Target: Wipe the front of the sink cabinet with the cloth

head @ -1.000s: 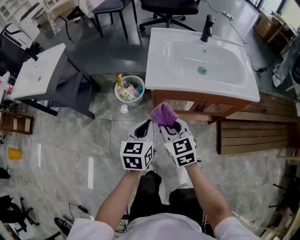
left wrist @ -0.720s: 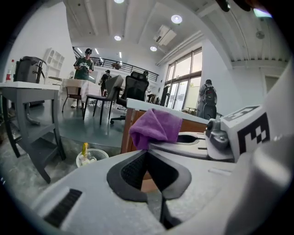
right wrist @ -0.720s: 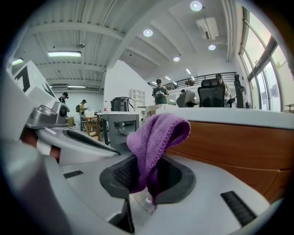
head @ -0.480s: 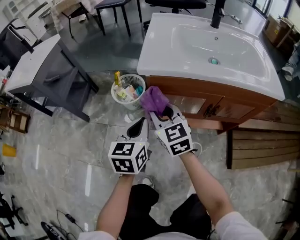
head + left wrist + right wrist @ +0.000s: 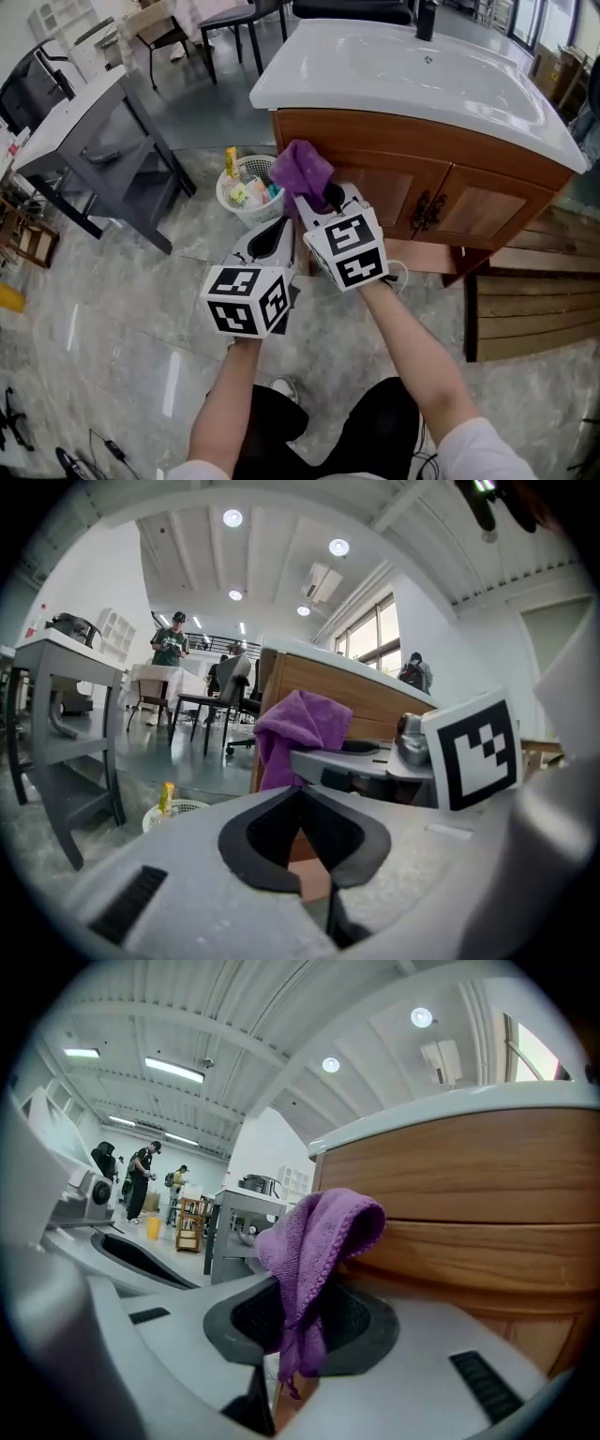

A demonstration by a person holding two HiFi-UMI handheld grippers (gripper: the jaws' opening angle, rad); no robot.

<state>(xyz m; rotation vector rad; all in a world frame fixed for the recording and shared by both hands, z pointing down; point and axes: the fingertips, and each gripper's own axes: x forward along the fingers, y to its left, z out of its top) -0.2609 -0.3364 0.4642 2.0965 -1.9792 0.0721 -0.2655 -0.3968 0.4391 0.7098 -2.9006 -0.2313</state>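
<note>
The wooden sink cabinet (image 5: 441, 187) carries a white basin (image 5: 412, 80) on top. My right gripper (image 5: 323, 208) is shut on a purple cloth (image 5: 300, 173), which bunches up just before the cabinet's left front, close to the wood. The same cloth (image 5: 314, 1241) hangs from the jaws against the cabinet front (image 5: 469, 1204) in the right gripper view. My left gripper (image 5: 272, 246) hovers beside and below the right one, jaws shut with nothing between them. In the left gripper view the cloth (image 5: 300, 728) shows ahead, with the cabinet (image 5: 319, 691) behind it.
A white wire bin (image 5: 246, 187) with bottles stands on the floor left of the cabinet. A grey table (image 5: 84, 141) is further left. Wooden slats (image 5: 534, 309) lie right of the cabinet. Chairs (image 5: 225, 19) stand at the back. People (image 5: 169, 649) are far off.
The head view has dropped and come nearer, so the cabinet's front now shows fully. Both grippers moved forward and the cloth came up to the cabinet's left front.
</note>
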